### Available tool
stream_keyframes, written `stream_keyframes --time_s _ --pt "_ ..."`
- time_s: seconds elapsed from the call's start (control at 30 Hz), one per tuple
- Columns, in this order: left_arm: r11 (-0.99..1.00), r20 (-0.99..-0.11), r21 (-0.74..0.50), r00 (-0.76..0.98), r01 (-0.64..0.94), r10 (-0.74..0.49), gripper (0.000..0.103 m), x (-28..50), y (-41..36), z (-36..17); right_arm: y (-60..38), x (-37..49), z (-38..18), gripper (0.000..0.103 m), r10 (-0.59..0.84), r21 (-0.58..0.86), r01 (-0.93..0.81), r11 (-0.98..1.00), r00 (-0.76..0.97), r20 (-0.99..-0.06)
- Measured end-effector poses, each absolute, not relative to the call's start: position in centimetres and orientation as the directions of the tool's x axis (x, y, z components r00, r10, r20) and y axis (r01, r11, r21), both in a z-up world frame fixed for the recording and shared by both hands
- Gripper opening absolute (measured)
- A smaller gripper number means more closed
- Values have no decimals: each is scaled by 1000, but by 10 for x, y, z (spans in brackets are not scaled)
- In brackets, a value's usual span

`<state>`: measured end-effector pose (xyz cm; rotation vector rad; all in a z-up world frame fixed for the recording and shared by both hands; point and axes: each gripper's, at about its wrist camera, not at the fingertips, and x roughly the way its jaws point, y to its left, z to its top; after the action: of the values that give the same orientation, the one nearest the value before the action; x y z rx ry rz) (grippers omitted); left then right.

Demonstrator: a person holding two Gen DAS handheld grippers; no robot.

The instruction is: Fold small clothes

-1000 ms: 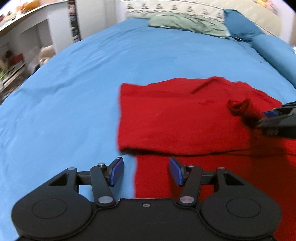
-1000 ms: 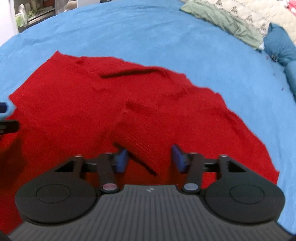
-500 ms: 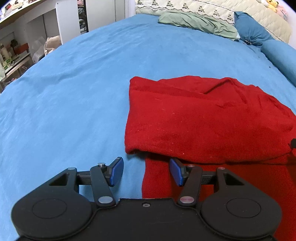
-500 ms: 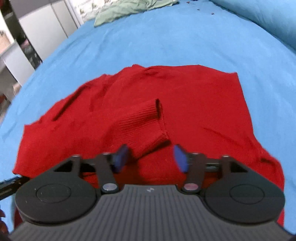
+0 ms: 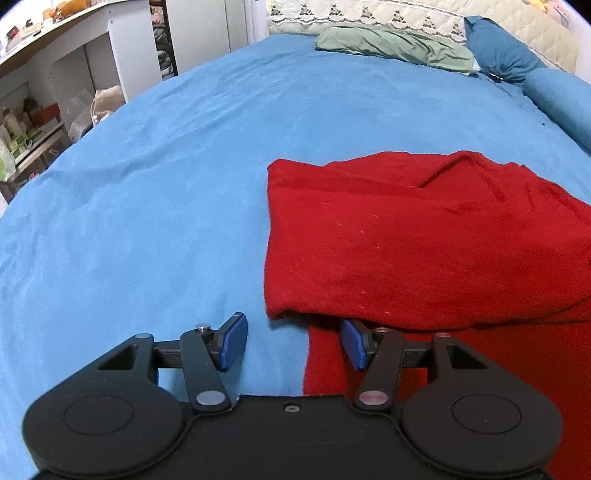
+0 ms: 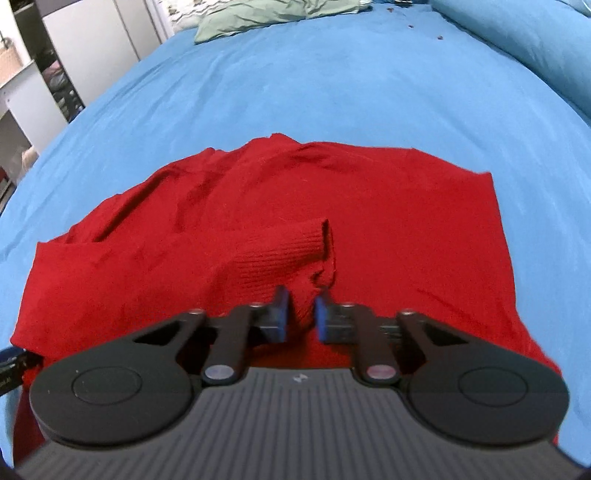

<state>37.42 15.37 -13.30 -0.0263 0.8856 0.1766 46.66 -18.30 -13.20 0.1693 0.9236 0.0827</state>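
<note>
While your right gripper is clamped on the red sweater's cuff, drag it flat inward; left gripper, jaws apart, pins the hem

This is a bedroom in a home. A wide bed with a blue sheet fills most of both views. At its far end lie a green pillow, a dark blue cushion and a pale quilted headboard. Beside the bed stand white shelves crowded with boxes and small household things, and white cupboard doors rise behind them.
</note>
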Motion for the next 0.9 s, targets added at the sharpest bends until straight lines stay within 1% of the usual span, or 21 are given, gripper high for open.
stream_keyframes --time_s 0.1,0.17,0.23,0.3,0.47,0.57,0.67,0.73,0.8,0.87,0.9 --pt "983 -772 48 618 -175 148 58 380 158 -132 -187 466 -112 23 99 122 -10 993 652 -752" --pt "984 -772 51 618 -173 148 56 384 159 -132 -200 460 -91 23 49 84 16 996 699 -714" --pt "986 -772 58 619 -159 145 47 389 157 -132 -217 456 -81 23 -3 62 63 996 724 -690" --pt "986 -774 62 617 -152 143 44 392 156 -134 -237 455 -84 23 -21 64 93 994 709 -705" --pt "984 -788 64 597 -167 153 44 393 157 -136 -262 456 -121 23 -47 48 129 990 644 -763" --pt "985 -791 77 592 -156 155 43 392 156 -135 -275 452 -129 23 -59 72 180 981 632 -773" --pt "986 -797 70 586 -150 146 43 389 158 -134 -276 450 -132 25 -79 44 178 983 630 -772" --pt "987 -801 63 582 -149 139 43 386 159 -129 -278 444 -127 31 -77 45 174 984 632 -771" --pt "988 -795 63 591 -142 136 44 378 156 -118 -274 434 -120 33 -61 49 152 987 642 -764" --pt "992 -773 63 623 -112 120 49 369 149 -105 -266 432 -112 53 -24 56 99 994 662 -749" --pt "993 -763 66 637 -95 111 59 364 145 -99 -262 428 -107 73 -4 57 67 996 679 -734"
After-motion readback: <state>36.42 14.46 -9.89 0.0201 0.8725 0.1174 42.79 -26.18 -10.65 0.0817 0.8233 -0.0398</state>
